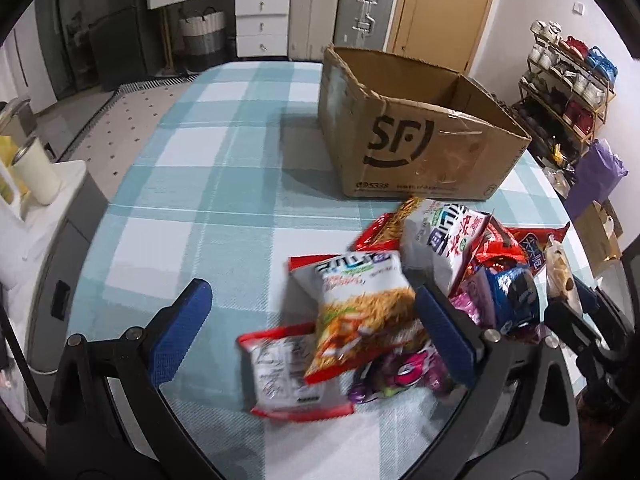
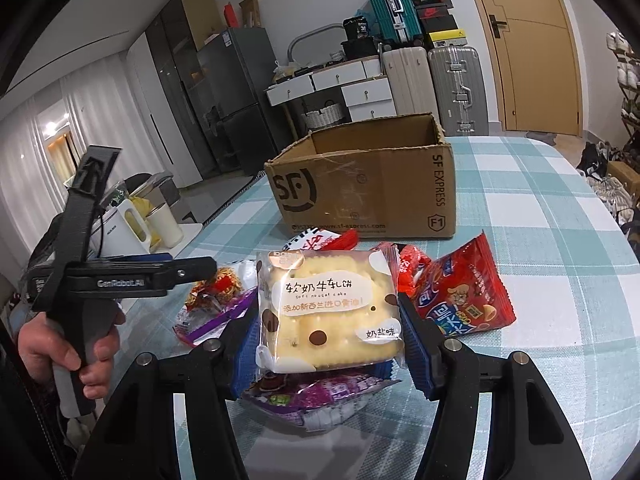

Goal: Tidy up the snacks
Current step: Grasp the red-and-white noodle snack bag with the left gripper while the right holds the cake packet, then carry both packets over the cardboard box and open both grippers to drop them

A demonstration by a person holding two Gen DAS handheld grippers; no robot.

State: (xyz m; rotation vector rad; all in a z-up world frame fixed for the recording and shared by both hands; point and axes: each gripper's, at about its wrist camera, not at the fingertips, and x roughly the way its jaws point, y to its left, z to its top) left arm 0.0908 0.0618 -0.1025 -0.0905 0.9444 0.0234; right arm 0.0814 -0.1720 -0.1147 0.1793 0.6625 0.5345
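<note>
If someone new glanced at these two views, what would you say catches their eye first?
Probably the pale biscuit packet held between the right gripper fingers, close to the camera. Behind it stands the open cardboard box on the checked tablecloth, with a bright snack pile beside the open left gripper.

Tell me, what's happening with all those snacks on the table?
A person is sorting snacks with a gripper in each hand. The right gripper is clamped on a clear packet of nougat biscuits, lifted over the snack pile. The left gripper is wide open above an orange-and-white noodle-snack bag, not gripping it. The open SF Express cardboard box stands behind; no snacks show inside.
</note>
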